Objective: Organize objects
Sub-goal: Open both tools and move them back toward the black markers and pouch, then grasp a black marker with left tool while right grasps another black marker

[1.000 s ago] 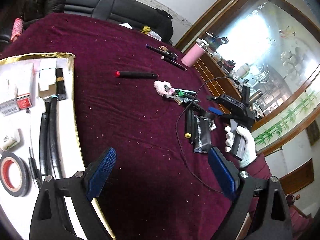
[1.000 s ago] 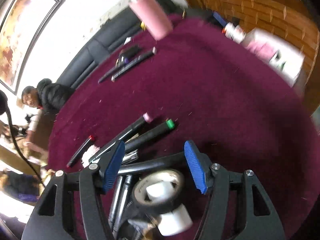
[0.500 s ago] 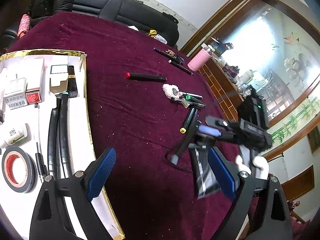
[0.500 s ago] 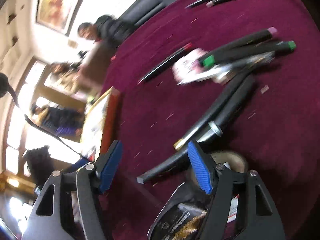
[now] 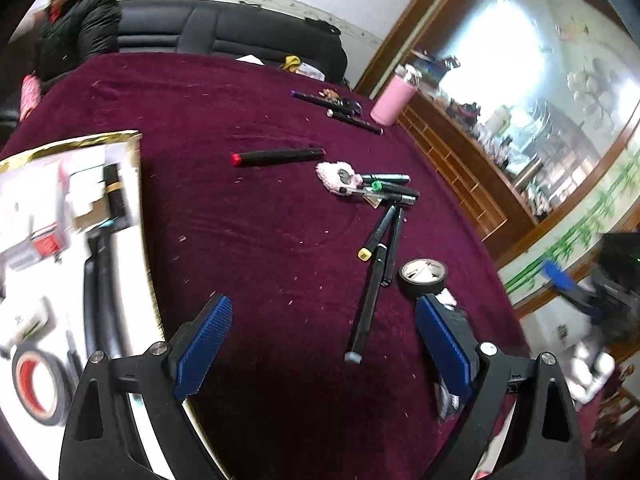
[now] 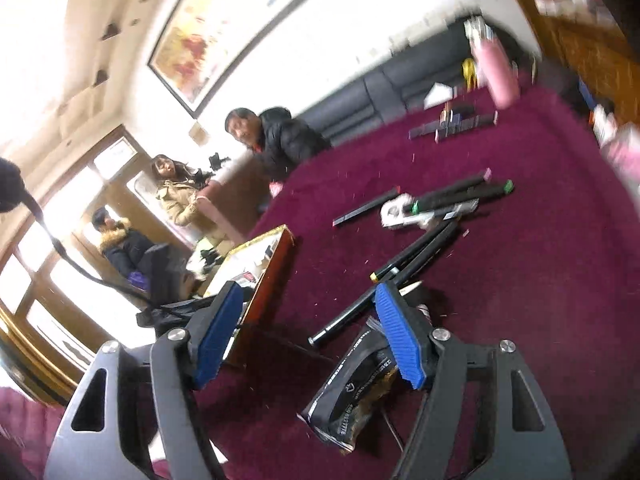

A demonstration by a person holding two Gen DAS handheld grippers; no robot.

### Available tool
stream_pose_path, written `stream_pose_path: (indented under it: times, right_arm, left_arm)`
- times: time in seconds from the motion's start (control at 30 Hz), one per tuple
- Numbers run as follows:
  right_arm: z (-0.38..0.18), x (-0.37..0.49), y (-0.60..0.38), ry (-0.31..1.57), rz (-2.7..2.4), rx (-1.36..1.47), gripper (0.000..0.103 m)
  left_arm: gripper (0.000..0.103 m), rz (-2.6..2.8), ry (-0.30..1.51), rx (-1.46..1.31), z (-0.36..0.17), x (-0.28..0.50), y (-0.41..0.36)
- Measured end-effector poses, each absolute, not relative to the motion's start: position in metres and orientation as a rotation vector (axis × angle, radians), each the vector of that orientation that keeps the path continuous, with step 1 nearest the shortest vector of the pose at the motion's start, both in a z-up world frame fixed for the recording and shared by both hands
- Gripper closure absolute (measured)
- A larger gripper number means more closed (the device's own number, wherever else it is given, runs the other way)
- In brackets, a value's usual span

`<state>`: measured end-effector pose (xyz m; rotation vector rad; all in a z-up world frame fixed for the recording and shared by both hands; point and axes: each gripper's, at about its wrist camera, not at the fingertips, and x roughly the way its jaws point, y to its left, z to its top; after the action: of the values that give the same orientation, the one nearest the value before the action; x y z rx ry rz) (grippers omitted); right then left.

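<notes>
Lifting clear, the right tool [image 6: 308, 336] uncovered the tape roll [image 5: 423, 278].

1. Left wrist view: looks steeply down from close above the maroon worktop [image 5: 248, 240], tray [image 5: 136, 208] at its left edge.
2. Right wrist view: shallower angle, tilted, facing across the worktop toward the room.
3. Shared: tray, marker cluster [image 5: 384, 192] [image 6: 452, 200], pink bottle [image 5: 390, 102] [image 6: 498, 76].

Tape roll [image 5: 423, 278] right of markers [image 5: 382, 236]

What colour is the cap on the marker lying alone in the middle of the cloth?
Red: the lone black marker has a red cap at its left end, clearest in the left wrist view.
</notes>
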<state>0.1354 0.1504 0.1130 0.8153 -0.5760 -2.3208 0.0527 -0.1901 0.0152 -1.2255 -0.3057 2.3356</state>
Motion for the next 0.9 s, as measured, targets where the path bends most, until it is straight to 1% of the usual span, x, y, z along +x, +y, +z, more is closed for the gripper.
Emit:
stream_pose_path:
  times: [0.07,0.1,0.17,0.2,0.23,0.27,0.3,0.37,0.4,0.5,0.57,0.6,0.63,0.67,0.7,0.77,0.9]
  right_arm:
    - [0.126,0.163,0.155,-0.447,-2.513,0.752,0.028]
    - [0.130,0.173,0.155,-0.375,-2.617,0.728,0.024]
    - [0.132,0.184,0.155,-0.279,-2.742,0.714,0.023]
    - [0.132,0.184,0.154,-0.264,-2.773,0.711,0.024]
    - [0.131,0.185,0.156,-0.268,-2.783,0.713,0.024]
    - [0.129,0.183,0.159,-0.289,-2.778,0.724,0.023]
    - [0.126,0.181,0.161,-0.308,-2.773,0.733,0.023]
    - [0.120,0.177,0.166,-0.361,-2.752,0.752,0.023]
    - [0.116,0.174,0.169,-0.399,-2.732,0.761,0.023]
    - [0.107,0.173,0.174,-0.470,-2.681,0.782,0.023]
    - [0.104,0.171,0.172,-0.501,-2.640,0.809,0.023]
    - [0.102,0.171,0.173,-0.517,-2.620,0.826,0.023]
    - [0.097,0.167,0.169,-0.532,-2.594,0.846,0.023]
    - [0.092,0.161,0.164,-0.548,-2.566,0.875,0.023]
    - [0.088,0.156,0.161,-0.562,-2.548,0.898,0.023]
    - [0.078,0.142,0.154,-0.601,-2.507,0.958,0.023]
    - [0.062,0.113,0.146,-0.685,-2.450,1.066,0.024]
  left_arm:
    - [0.014,2.342,-0.194,-1.246,0.007,0.042,-0.165]
    - [0.014,2.355,-0.144,-1.258,0.003,0.038,-0.155]
    - [0.015,2.363,-0.020,-1.298,-0.010,0.029,-0.129]
    - [0.015,2.364,0.044,-1.309,-0.016,0.027,-0.116]
    - [0.018,2.367,0.120,-1.318,-0.023,0.025,-0.103]
    - [0.027,2.369,0.180,-1.319,-0.028,0.025,-0.094]
    - [0.031,2.364,0.239,-1.320,-0.034,0.026,-0.083]
    - [0.052,2.327,0.264,-1.331,-0.041,0.027,-0.073]
    - [0.057,2.317,0.272,-1.340,-0.043,0.028,-0.069]
    - [0.057,2.332,0.369,-1.306,-0.046,0.035,-0.061]
    - [0.062,2.323,0.363,-1.310,-0.045,0.034,-0.061]
    - [0.066,2.319,0.361,-1.310,-0.044,0.033,-0.061]
    - [0.080,2.315,0.358,-1.308,-0.043,0.034,-0.062]
    - [0.088,2.307,0.351,-1.312,-0.042,0.036,-0.062]
    - [0.091,2.302,0.341,-1.319,-0.041,0.037,-0.062]
    - [0.092,2.296,0.302,-1.324,-0.040,0.039,-0.063]
    - [0.092,2.289,0.163,-1.327,-0.038,0.042,-0.076]
